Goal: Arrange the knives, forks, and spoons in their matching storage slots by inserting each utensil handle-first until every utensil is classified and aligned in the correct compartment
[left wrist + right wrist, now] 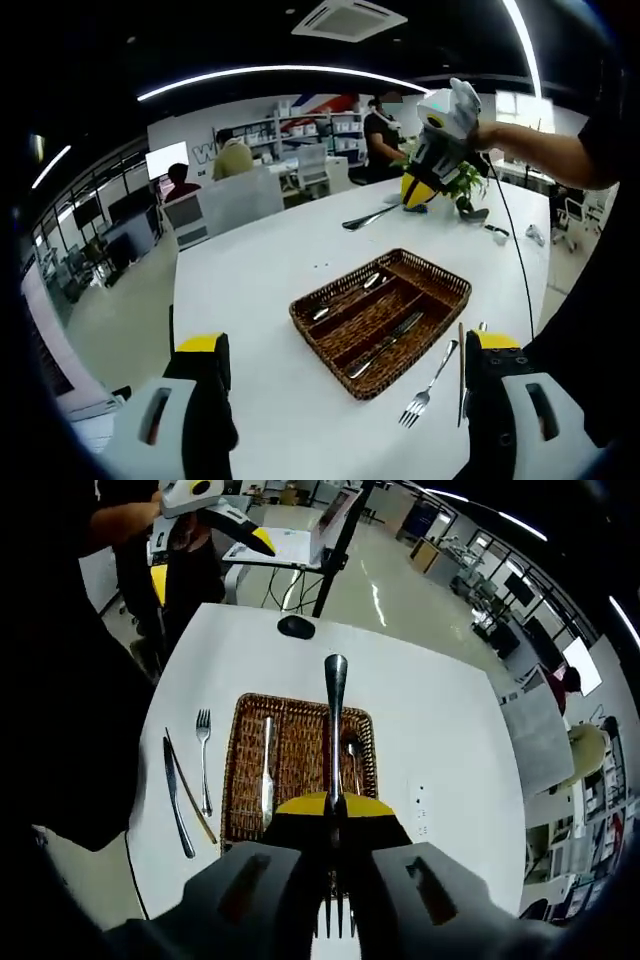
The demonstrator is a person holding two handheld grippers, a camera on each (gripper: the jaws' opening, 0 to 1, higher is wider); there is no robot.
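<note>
A brown wicker tray (pixel 301 314) with lengthwise slots sits on the white table (pixel 250 270). Spoons (pixel 345 297) lie in its far slot and a knife (pixel 385 343) in a nearer one. A loose fork (pixel 430 385) lies beside the tray. My left gripper (pixel 348 345) stands open and empty at the near table edge. My right gripper (pixel 437 150) is raised across the table. It (pixel 335 805) is shut on a fork (pixel 335 715), handle pointing forward over the tray (pixel 238 770). Knife (pixel 267 770) and spoons (pixel 354 760) lie inside.
On the table left of the tray lie a fork (pixel 204 760), a dark knife (pixel 178 805) and a thin stick (pixel 190 792). A black mouse-like object (pixel 296 627) and a stand pole (pixel 340 540) are beyond it. A potted plant (pixel 466 185) stands near seated people.
</note>
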